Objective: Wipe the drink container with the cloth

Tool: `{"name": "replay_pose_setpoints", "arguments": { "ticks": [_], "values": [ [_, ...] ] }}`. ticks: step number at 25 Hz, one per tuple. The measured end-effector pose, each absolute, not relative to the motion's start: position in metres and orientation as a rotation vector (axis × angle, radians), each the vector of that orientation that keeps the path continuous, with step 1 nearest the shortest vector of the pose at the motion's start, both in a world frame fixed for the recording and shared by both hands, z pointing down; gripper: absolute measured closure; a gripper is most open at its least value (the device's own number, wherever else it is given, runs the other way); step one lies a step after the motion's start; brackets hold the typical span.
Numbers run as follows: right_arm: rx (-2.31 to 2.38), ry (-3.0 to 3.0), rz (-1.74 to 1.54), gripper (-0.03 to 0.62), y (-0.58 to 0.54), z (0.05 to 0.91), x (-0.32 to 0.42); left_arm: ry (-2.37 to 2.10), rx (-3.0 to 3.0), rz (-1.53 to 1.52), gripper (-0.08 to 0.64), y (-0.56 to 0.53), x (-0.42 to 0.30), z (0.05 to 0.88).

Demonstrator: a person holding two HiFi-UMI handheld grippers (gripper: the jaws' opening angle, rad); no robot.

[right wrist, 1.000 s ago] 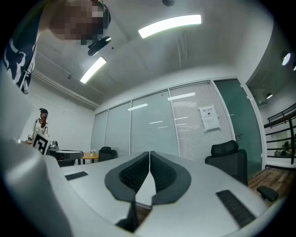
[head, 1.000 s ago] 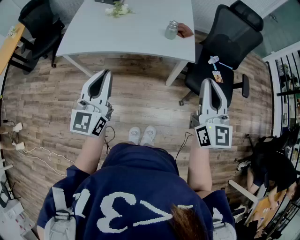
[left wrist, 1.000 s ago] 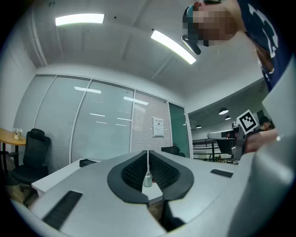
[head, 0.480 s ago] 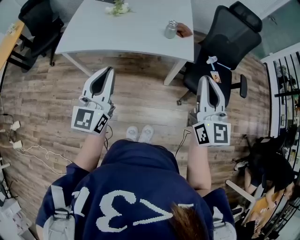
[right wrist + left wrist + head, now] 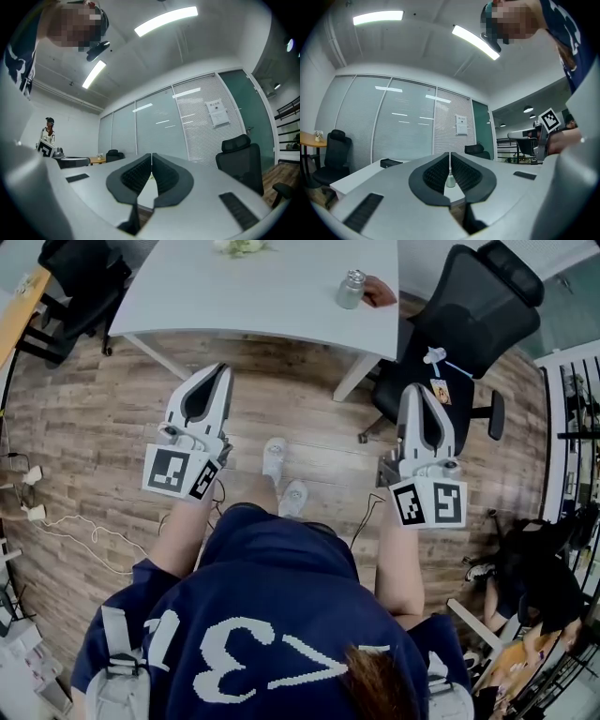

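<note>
- Ahead of the person and somewhat to the right, the metal drink container (image 5: 351, 289) stands upright near the right front corner of the white table (image 5: 234, 306), well apart from both grippers.
- Just beside it on its right lies the reddish-brown cloth (image 5: 378, 292); whether the two touch cannot be told.
- The left gripper (image 5: 219, 373) has its jaws pressed together with nothing gripped. Its own view sights the far-off container (image 5: 450, 180) in line with the slit between the pads.
- The right gripper (image 5: 420, 390) is likewise closed and empty. It points forward over the wood floor (image 5: 300, 418), beside the black office chair (image 5: 469, 324).
- The right gripper looks the nearer of the two to both cloth and container, though neither is within reach.
- Since the cloth lies on the container's right, the right gripper seems suited to take the cloth and the left to steady the container.
- The container's long axis is vertical, so a level, side-on grasp should fit it.
- Both pairs of jaws would need to part first, and the table must be approached.
</note>
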State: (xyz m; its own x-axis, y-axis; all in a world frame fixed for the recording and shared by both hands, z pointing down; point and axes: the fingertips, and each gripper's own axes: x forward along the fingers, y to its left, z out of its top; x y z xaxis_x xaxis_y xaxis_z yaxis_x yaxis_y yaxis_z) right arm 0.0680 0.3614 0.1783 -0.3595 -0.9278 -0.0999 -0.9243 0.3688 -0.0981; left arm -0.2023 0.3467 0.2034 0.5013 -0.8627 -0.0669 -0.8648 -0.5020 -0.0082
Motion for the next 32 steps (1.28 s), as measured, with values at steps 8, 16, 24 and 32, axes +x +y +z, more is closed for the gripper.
{"name": "replay_pose_setpoints", "arguments": {
  "ticks": [8,16,24,32],
  "values": [
    [-1.720,2.473,-0.005,0.565,0.281,0.171,0.067,1.512,-2.700,0.123,0.535,0.260,-0.202,0.202],
    [-1.774,2.404,0.035,0.565,0.193,0.156,0.062,1.382,-2.726,0.145,0.535,0.154,-0.205,0.187],
    [-1.861,2.377,-0.024,0.565,0.146,0.169,0.079,1.301,-2.814,0.102,0.535,0.099,-0.185,0.204],
    [-1.813,2.412,-0.054,0.565,0.078,0.179,0.106,1.274,-2.915,0.058,0.535,0.053,-0.139,0.230]
  ]
}}
